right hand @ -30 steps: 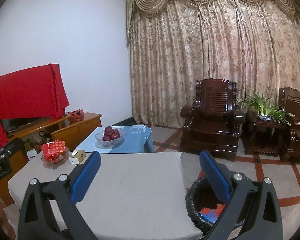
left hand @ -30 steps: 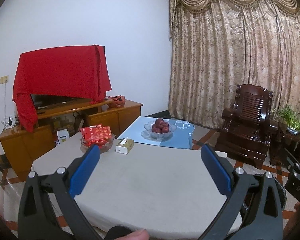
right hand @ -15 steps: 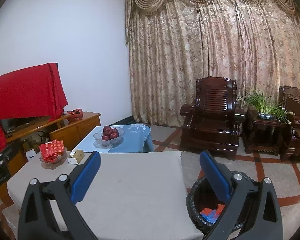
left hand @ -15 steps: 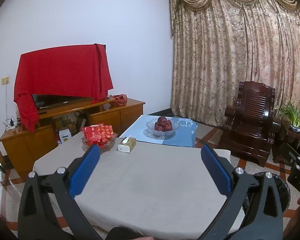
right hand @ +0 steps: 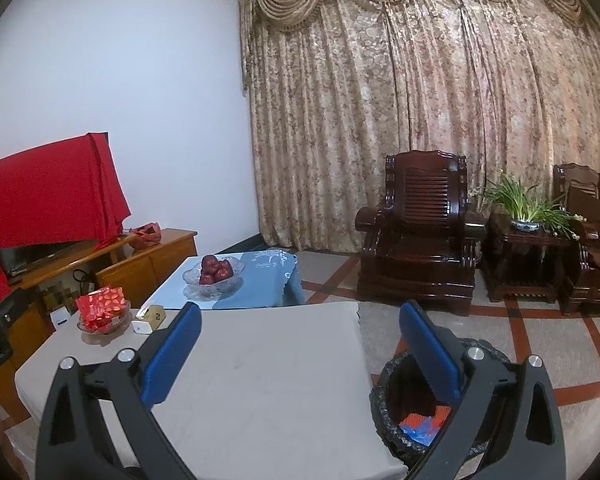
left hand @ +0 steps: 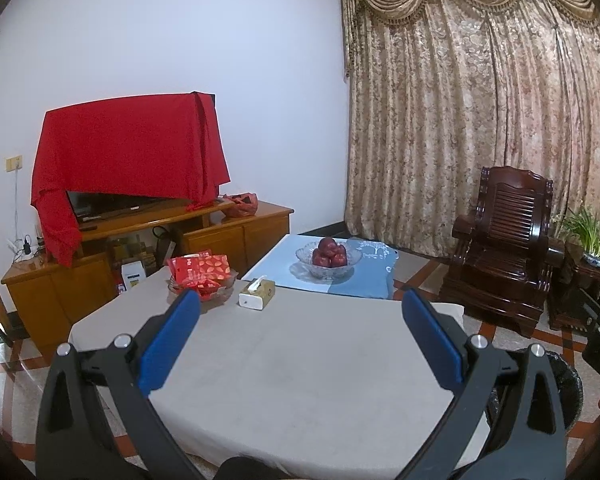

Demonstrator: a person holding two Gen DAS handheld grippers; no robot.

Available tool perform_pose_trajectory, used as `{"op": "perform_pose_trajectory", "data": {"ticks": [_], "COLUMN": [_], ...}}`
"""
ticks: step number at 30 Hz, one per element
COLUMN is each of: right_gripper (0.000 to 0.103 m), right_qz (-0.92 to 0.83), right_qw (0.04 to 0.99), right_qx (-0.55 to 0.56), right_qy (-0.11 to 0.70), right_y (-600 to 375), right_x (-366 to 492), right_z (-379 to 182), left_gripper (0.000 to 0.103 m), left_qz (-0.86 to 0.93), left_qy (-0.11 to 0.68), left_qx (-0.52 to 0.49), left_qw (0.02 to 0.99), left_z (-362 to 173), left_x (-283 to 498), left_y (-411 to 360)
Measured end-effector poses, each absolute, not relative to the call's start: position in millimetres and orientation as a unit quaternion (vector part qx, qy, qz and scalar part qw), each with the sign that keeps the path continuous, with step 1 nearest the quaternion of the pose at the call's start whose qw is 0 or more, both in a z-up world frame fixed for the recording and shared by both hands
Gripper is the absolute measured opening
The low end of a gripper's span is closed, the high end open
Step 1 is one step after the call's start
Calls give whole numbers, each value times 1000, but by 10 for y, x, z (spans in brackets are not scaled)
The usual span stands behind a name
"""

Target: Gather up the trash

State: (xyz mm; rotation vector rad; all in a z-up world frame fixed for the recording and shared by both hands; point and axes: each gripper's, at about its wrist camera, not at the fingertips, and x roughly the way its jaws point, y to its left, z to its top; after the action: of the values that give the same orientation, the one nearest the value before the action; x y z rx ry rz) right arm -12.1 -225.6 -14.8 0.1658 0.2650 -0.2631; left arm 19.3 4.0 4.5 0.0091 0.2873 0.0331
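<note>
My left gripper (left hand: 300, 304) hangs open above the grey-covered table (left hand: 300, 360), nothing between its blue pads. My right gripper (right hand: 300, 316) is open too, over the table's right edge (right hand: 260, 380). A black-lined trash bin (right hand: 396, 400) stands on the floor right of the table, with red and blue scraps (right hand: 424, 424) inside. In the left wrist view the bin (left hand: 568, 384) shows partly behind the right finger. No loose trash shows on the tabletop.
At the far left of the table sit a glass dish of red packets (left hand: 202, 274) and a tissue box (left hand: 257, 294). A bowl of apples (left hand: 329, 258) rests on the blue-covered low table beyond. Dark wooden armchair (right hand: 420, 236), plant stand (right hand: 528, 232), TV cabinet (left hand: 140, 248).
Both grippers have risen and drawn back slightly, so the table sits a little lower in both views. Both stay open and empty.
</note>
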Motion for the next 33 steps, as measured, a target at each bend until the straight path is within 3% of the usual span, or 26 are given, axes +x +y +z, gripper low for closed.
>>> {"op": "perform_pose_trajectory", "data": {"ticks": [33], "right_gripper": [97], "right_qz": [-134], "right_qw": [980], "right_qx": [81], "right_qy": [126], "right_y": [-2301], "right_x": [-151], "right_z": [-125], "left_gripper": [98], "left_qz": [14], "left_qy": [137], "left_qx": [1], "left_qw": [990], "left_z": [138], "left_x": [235], "left_y": [92]}}
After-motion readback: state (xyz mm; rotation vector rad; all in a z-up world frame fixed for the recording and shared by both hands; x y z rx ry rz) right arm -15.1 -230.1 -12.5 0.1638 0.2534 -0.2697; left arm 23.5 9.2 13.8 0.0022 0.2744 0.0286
